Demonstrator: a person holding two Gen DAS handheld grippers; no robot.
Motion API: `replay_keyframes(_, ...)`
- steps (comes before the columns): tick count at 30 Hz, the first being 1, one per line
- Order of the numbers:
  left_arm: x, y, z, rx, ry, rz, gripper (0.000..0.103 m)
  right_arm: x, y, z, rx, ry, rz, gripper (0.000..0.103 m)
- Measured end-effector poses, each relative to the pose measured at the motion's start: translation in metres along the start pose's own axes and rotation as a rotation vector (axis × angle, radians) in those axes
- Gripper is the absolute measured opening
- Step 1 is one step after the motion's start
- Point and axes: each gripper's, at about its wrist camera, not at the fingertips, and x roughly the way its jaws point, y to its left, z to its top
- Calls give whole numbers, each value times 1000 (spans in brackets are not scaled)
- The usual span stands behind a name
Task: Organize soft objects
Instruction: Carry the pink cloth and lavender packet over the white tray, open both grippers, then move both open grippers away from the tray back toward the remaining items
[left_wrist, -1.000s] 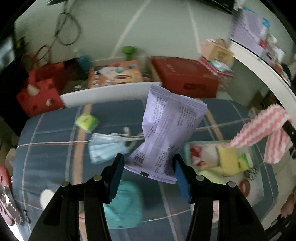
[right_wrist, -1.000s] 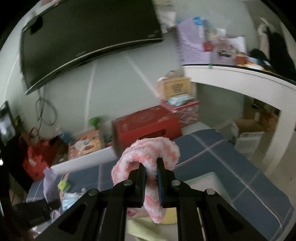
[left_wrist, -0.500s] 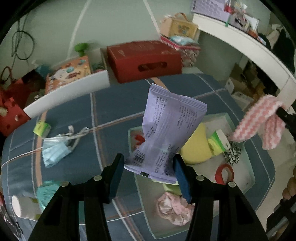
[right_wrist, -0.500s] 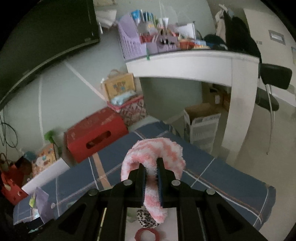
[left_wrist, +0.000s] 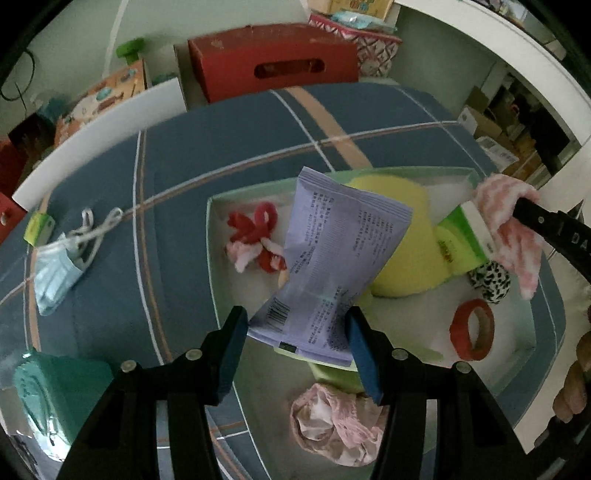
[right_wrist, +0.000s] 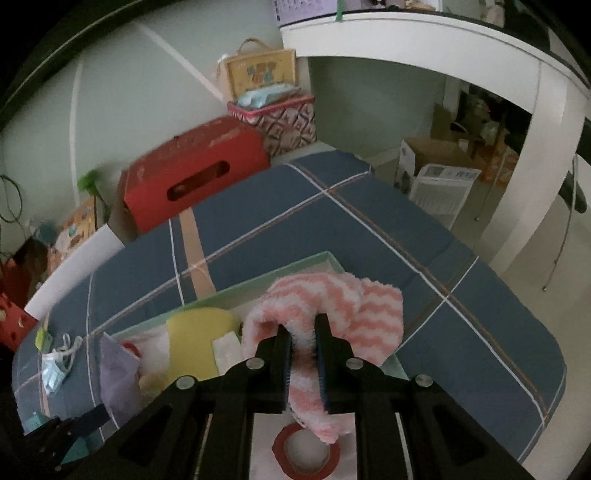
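In the lower middle of the frame our left gripper (left_wrist: 295, 347) is clamped on a purple packet (left_wrist: 332, 266), hanging over the green tray (left_wrist: 210, 236). Our right gripper (right_wrist: 302, 354) pinches a pink striped cloth (right_wrist: 332, 306) above the tray's right side; its jaws have just opened slightly.

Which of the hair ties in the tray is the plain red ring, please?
The red ring near the tray's right side; the others are leopard-print and pink.
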Motion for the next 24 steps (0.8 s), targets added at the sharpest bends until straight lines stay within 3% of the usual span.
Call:
replay_keyframes(5,4,2,-1,-21,21,-10,58,0,3,-1,-7,22,-6,15)
replay_keyframes(8,3,3,-2,-23,37,-3,70,-1,5,0,-19,33,-16,17)
replay_keyframes(9,2,3,-2,-23,38,-9,70,-2,6,2,-23,35,-23,21)
replay_keyframes(11,2,3,-2,-27,46,-12,70,-5,10,2,-41,39,-34,44)
replay_keyframes(13,0,4,-2,-34,48,-19,70,-8,12,3,-52,34,-40,54)
replay_keyframes(16,-5,8,-1,-49,41,-28,74,-16,14,4,-66,21,-48,58)
replay_keyframes(18,-9,11,0,-60,28,-26,85,-21,15,5,-73,14,-54,66)
replay_keyframes(21,-18,18,1,-81,7,-20,86,-27,16,7,-81,6,-58,73)
replay_keyframes(24,-24,27,1,-114,-6,-21,89,-30,20,7,-98,0,-64,87)
